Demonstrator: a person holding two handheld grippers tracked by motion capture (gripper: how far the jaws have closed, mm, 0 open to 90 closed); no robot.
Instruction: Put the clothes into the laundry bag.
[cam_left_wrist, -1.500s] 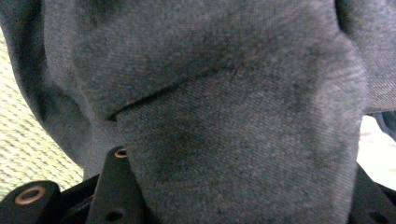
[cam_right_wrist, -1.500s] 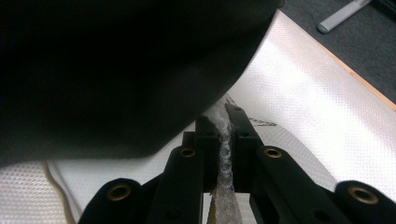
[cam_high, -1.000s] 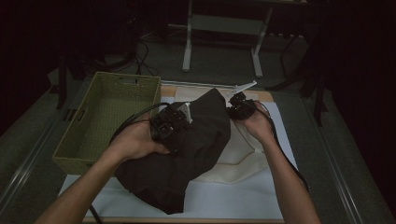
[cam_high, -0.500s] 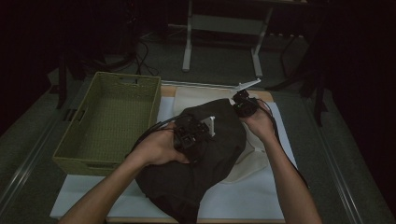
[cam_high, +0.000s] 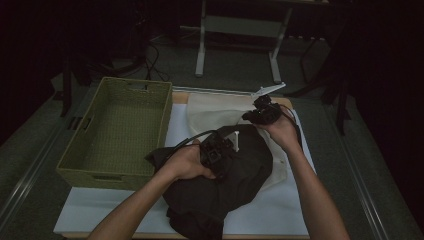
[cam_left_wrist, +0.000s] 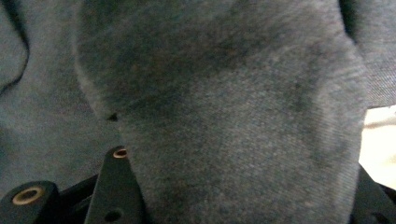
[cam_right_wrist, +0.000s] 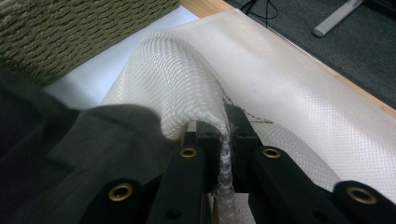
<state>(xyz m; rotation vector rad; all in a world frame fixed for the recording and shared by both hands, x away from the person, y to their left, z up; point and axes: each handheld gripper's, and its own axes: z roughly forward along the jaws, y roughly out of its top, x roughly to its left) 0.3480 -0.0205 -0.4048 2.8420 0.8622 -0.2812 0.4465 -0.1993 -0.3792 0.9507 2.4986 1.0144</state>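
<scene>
Left gripper (cam_high: 218, 150) has come down and toward the person since the earlier frames, carrying the dark garment (cam_high: 225, 185) with it; a thick fold is clamped between its jaws. The garment now lies lower on the white sheet (cam_high: 280, 210), just beside the basket (cam_high: 120, 130). Right gripper (cam_high: 262, 112) has stayed put, jaws pinched tight on an edge of the mesh bag (cam_right_wrist: 299, 93), raising it.

A table (cam_high: 280, 226) bears a basket (cam_high: 119, 132), mesh bag (cam_high: 215, 112) and dark garment (cam_high: 235, 185).
</scene>
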